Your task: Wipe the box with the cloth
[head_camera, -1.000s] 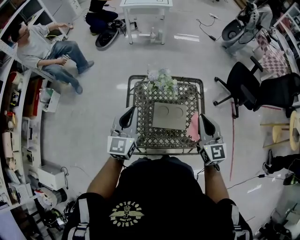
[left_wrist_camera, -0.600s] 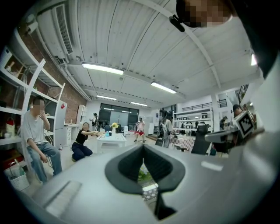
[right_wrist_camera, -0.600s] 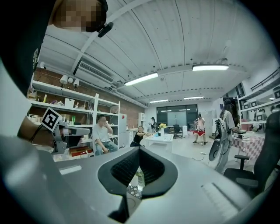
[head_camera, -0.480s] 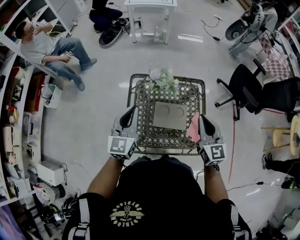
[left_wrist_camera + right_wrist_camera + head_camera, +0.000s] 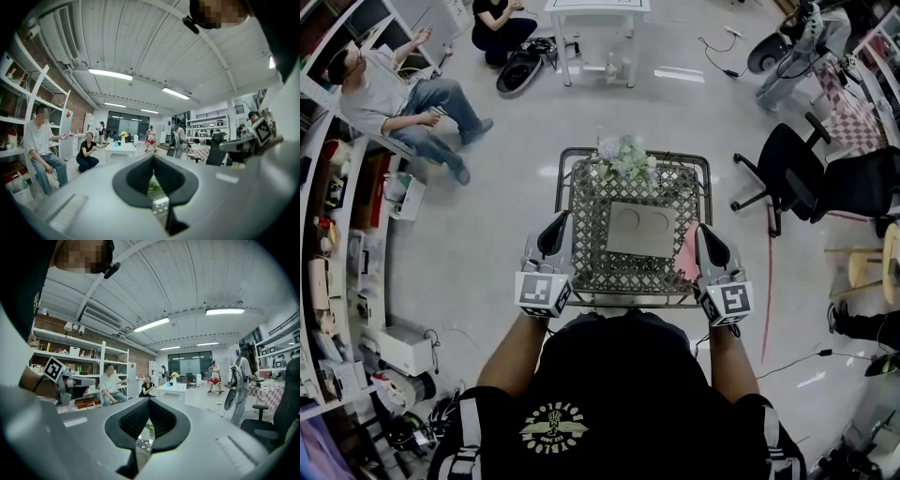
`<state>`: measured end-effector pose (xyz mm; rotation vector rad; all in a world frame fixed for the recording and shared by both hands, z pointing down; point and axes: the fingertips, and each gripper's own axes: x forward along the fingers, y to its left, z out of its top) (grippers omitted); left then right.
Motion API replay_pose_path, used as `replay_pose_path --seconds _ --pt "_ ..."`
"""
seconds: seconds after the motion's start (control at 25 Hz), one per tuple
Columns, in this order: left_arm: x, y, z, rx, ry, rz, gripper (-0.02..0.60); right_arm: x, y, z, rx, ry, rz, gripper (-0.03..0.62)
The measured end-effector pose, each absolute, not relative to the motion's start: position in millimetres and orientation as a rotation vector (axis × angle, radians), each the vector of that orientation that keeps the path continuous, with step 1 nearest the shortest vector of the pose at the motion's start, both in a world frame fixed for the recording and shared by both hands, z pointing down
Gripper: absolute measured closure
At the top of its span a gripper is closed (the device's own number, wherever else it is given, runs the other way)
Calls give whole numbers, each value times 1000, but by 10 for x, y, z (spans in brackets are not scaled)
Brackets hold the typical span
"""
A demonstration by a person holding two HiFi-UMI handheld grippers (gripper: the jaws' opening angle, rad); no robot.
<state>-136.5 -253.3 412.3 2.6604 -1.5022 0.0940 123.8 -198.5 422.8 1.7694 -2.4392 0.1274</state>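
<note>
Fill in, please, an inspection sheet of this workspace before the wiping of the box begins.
Surface: small lattice-top table, metal frame.
Job's things: box in the middle; pink cloth on the table's right side beside it, not held.
Clutter: flowers at the far edge.
Tongs: left tongs and right tongs shut, empty, at the near corners.
Cables: floor cable near right; another far right.
Surroundings: seated person and shelves left, office chair right, white table beyond.
</note>
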Motion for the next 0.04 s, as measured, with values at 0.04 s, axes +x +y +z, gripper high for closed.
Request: replay_pose_path --seconds 0.04 --pt "-1374 -2534 4122 2663 -1504 92 581 1233 -1985 4230 1769 -2438 128 588"
